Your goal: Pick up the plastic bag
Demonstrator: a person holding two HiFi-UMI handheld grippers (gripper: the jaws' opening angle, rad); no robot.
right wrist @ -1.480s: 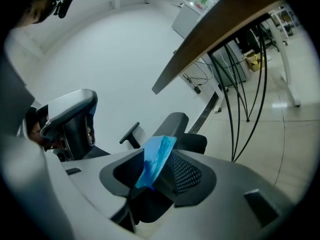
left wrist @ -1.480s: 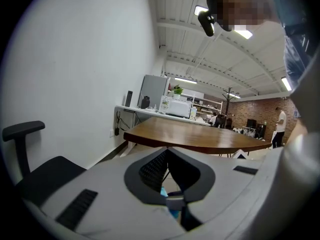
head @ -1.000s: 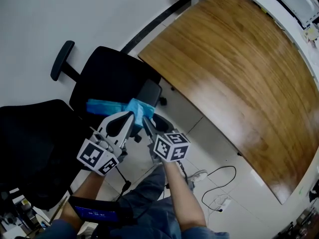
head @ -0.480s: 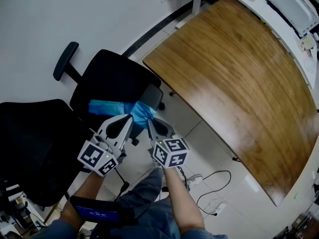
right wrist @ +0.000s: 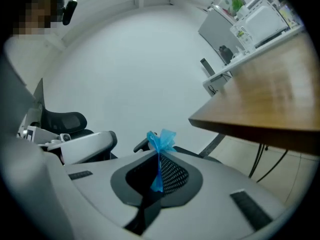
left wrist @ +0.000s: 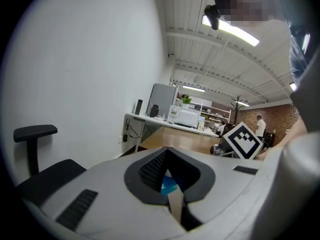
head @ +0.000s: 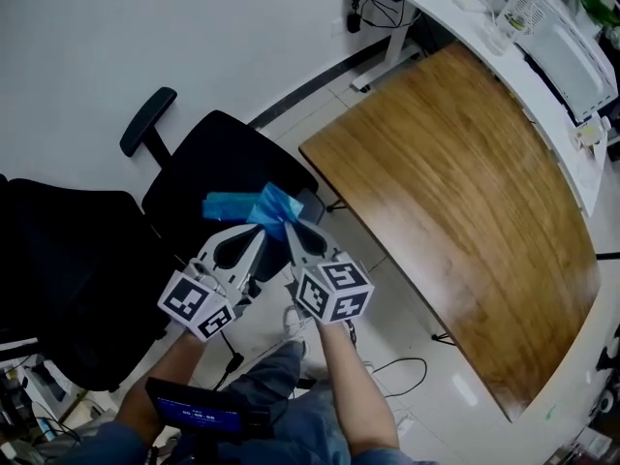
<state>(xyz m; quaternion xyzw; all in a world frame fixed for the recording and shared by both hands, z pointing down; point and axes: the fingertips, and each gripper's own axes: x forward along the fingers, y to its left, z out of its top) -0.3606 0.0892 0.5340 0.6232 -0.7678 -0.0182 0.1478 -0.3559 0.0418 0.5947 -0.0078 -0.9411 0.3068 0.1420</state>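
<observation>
A blue plastic bag [head: 242,205] lies crumpled on the seat of a black office chair [head: 208,158]. My right gripper [head: 289,227] is shut on the bag's right end. In the right gripper view a twisted blue tuft [right wrist: 161,139] sticks up past the closed tips of the right gripper [right wrist: 159,151]. My left gripper [head: 260,229] sits close beside it at the bag's near edge, jaws together. In the left gripper view a scrap of the blue bag [left wrist: 169,185] shows inside the hollow behind the left gripper's [left wrist: 167,149] closed tips.
The chair's armrest [head: 147,122] sticks out at the back left. A second black chair [head: 68,279] stands at the left. A wooden table [head: 455,192] fills the right, with a white desk [head: 455,8] beyond it. Cables [head: 392,371] lie on the floor by the person's legs.
The right gripper's jaws have come together on the bag's right end. Both grippers stay side by side at the bag. The head view has shifted, so the chair and table sit further right.
</observation>
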